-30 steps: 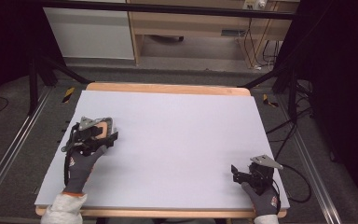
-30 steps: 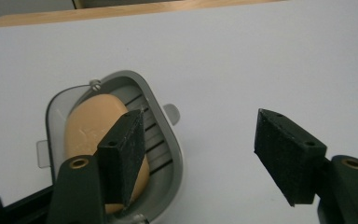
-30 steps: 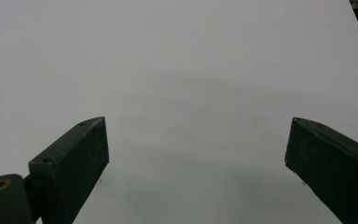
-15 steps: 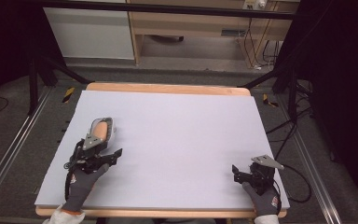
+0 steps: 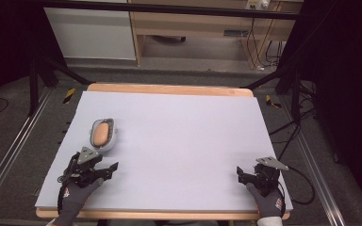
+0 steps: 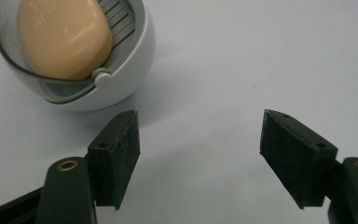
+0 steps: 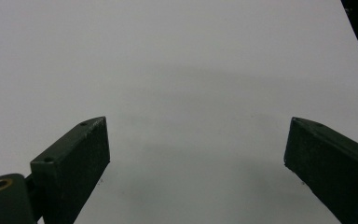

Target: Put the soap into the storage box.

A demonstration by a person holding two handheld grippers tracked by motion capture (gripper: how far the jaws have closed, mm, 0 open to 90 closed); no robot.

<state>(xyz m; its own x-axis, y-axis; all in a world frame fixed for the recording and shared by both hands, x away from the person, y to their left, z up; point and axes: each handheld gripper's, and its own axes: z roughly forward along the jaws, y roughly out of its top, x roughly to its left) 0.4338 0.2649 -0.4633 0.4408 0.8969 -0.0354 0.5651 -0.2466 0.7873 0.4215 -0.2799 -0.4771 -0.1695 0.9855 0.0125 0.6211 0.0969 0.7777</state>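
Dark grey gloves w/ red marks, black claws, brass screws, grey triangular plates.

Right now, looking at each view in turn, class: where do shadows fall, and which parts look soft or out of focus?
High view: even light on the table, dark surroundings. Left gripper view: the egg in its slicer is fairly sharp, and a soft shadow lies on the table beside the slicer; the left gripper looks slightly soft. Right gripper view: a faint broad shadow lies ahead of the right gripper, whose near edges blur.
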